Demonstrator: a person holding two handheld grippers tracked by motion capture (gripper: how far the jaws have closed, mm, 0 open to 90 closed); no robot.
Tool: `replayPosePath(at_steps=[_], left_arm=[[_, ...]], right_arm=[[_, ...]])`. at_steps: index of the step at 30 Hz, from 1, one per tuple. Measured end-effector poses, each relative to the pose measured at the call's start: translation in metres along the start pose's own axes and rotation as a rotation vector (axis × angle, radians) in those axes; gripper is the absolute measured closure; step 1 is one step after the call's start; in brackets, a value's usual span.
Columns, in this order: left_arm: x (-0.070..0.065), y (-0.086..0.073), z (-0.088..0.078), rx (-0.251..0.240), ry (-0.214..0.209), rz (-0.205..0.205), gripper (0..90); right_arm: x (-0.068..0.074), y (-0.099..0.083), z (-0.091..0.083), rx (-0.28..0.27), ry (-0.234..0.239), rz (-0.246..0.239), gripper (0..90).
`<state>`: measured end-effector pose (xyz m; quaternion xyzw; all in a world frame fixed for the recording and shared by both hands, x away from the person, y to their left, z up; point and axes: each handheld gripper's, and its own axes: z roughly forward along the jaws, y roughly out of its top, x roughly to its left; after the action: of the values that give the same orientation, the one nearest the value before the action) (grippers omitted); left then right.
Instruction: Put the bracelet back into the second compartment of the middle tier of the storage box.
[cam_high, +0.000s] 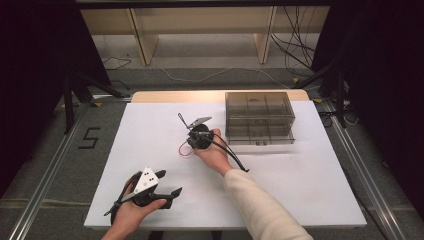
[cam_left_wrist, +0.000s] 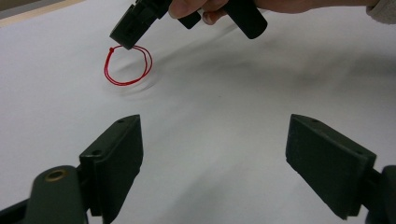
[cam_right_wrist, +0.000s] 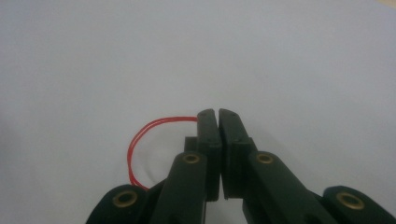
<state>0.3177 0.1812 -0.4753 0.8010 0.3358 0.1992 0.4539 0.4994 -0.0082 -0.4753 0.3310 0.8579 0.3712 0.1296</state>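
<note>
Tongs pinching a red loop

Bench (cam_high: 300, 190) first: white top, with a clear plastic organizer (cam_high: 259, 118) sitting at the far right. Left tongs (cam_left_wrist: 215, 158) are down near the front edge, spread wide apart with nothing between them, just aimed across the white surface. Right tongs (cam_right_wrist: 217, 116) are mid-bench, pressed together on a thin red string loop (cam_right_wrist: 140, 140). Loop hangs off the tips and droops onto the bench, left of the right hand (cam_high: 216, 152), well apart from the organizer.

White table (cam_high: 300, 190) bears a clear organizer box (cam_high: 259, 117), red string loop (cam_high: 185, 150).
</note>
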Motion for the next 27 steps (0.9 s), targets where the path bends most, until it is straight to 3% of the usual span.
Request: replayPosePath(at_steps=[27], left_arm=[[0.000, 0.000, 0.000, 0.002, 0.003, 0.000, 18.8]], right_arm=[[-0.004, 0.006, -0.024, -0.038, -0.011, -0.010, 88.7]])
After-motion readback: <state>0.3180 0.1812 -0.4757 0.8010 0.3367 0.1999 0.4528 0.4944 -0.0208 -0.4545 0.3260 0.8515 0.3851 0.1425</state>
